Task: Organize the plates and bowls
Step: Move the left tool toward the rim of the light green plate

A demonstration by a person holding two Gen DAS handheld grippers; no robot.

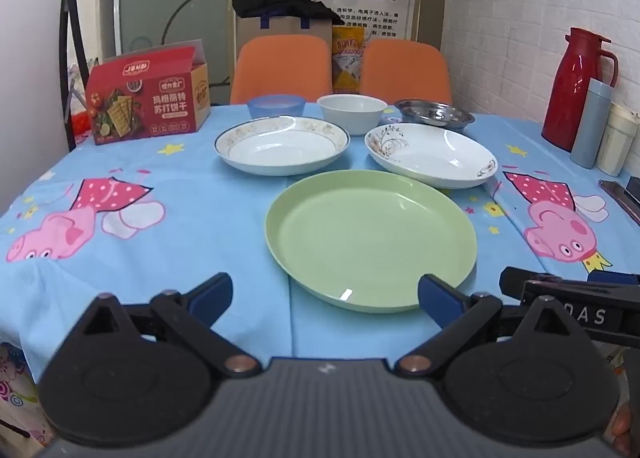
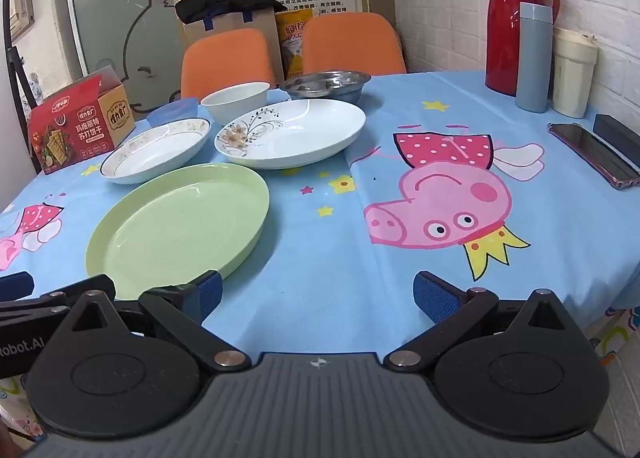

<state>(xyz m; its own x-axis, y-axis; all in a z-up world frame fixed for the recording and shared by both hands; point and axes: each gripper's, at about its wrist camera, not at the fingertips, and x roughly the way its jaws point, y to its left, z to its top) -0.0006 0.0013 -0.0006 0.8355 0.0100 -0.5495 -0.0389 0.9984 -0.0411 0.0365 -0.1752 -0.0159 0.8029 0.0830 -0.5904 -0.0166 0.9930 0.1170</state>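
Left claw (image 1: 324, 300): released, jaws spread wide and empty, low centre of the left wrist view, poised over the near rim of the green plate (image 1: 370, 240), a likely first pick
Right claw (image 2: 316, 300): released, empty, low centre of the right wrist view, over bare tabletop (image 2: 340, 278); green plate sits to its lower left, just beside the left pad

Green plate: largest and flattest, nearest, centre of frame; judged a sensible base for a stack
Gold-rimmed plate (image 1: 282, 144): upper centre-left, just behind the green one, apart from it
Floral plate (image 1: 432, 156): upper centre-right, its edge close to the green rim
Blue bowl (image 1: 276, 105), white bowl (image 1: 352, 112), steel dish (image 1: 434, 112): back row, upright, side by side, not nested; all pieces lie singly, so sorting is judged not yet begun

Clutter kept to the margins: cracker box (image 1: 150, 98) upper left; red flask (image 1: 576, 86) and tumblers far right; phone (image 2: 592, 154) right edge
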